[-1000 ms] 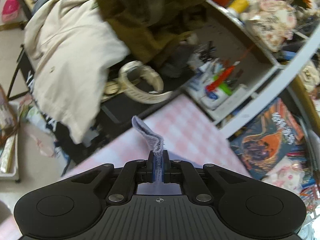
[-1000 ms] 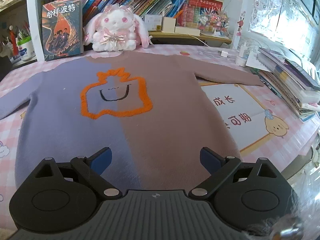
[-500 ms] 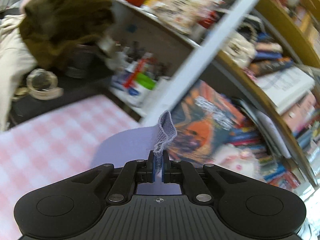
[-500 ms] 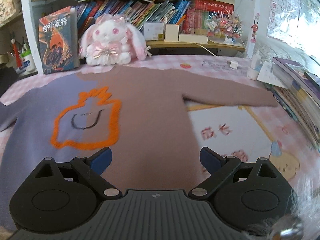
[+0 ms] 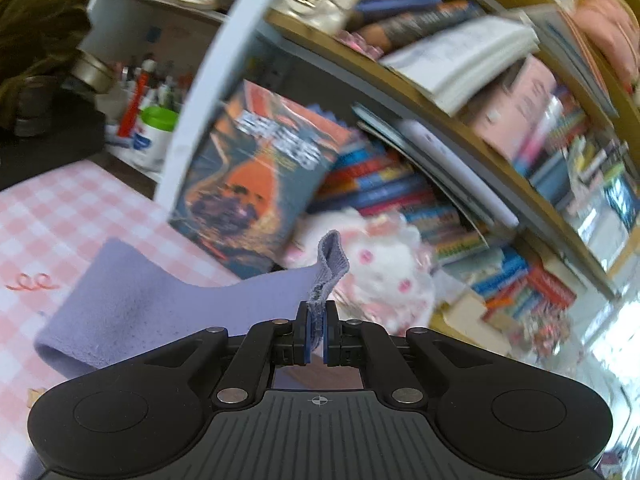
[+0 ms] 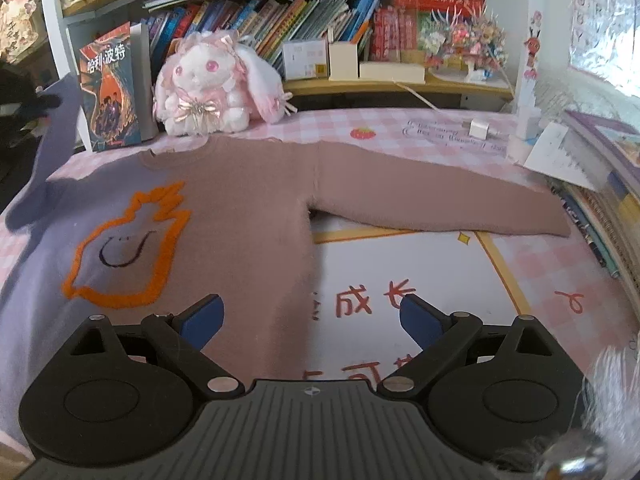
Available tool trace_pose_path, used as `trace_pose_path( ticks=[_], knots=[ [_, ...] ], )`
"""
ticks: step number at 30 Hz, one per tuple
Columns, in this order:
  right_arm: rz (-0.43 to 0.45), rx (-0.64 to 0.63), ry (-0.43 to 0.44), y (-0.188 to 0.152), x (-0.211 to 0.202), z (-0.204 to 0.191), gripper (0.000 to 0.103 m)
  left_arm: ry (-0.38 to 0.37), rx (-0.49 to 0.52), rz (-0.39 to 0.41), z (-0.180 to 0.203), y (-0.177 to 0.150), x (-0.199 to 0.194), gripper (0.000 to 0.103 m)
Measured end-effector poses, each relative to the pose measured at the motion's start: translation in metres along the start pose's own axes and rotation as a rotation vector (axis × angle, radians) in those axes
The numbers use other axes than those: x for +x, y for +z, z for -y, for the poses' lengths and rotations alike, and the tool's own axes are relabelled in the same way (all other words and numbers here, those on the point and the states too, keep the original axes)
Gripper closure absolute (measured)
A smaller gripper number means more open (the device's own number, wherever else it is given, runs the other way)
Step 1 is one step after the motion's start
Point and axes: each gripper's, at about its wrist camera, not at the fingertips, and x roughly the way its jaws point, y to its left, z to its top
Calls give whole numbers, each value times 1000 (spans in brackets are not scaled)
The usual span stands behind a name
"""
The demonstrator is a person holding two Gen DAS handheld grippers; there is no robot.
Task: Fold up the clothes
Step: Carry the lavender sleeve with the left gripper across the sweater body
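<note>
Presently catalogued, view by view.

Left wrist view. Item: left gripper, jaws closed tight on the ribbed cuff of the lilac sleeve. The cuff stands up out of the pads; the sleeve trails away to the left and lies partly on the pink checked tablecloth. Background, blurred: a poster-fronted book, a white plush rabbit, rows of books on the shelf.

Right wrist view. Item: right gripper, fingers spread wide with nothing between them, hovering above the sweater's hem edge and the printed mat. Item: sweater, lilac on its left half and brown on its right, flat on the table with an orange outline motif on the chest. The brown sleeve lies stretched out to the right, flat, its cuff end near the stacked books at the table edge. The lilac sleeve rises off the cloth at far left, lifted.

Risks, as judged:
- The grip is on the cuff's edge only; a quick pull could slip the knit out of the pads and drop the sleeve short of the body.
- Carrying the sleeve across may drag the shoulder and shift the whole sweater, since nothing pins the body down.
- The plush rabbit and the standing book sit just behind the collar; a high sweep could knock them.
- A sleeve laid crooked would leave an uneven fold.
</note>
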Motion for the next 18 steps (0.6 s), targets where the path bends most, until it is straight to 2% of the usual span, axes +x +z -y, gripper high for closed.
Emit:
trace_pose_path(
  ticks=[9, 18],
  knots=[
    [-16, 32, 8, -4, 4, 28, 8, -8, 69, -79, 38, -32, 18, 100],
    [-31, 60, 4, -8, 4, 44, 8, -49, 130, -129, 69, -52, 30, 100]
  ],
)
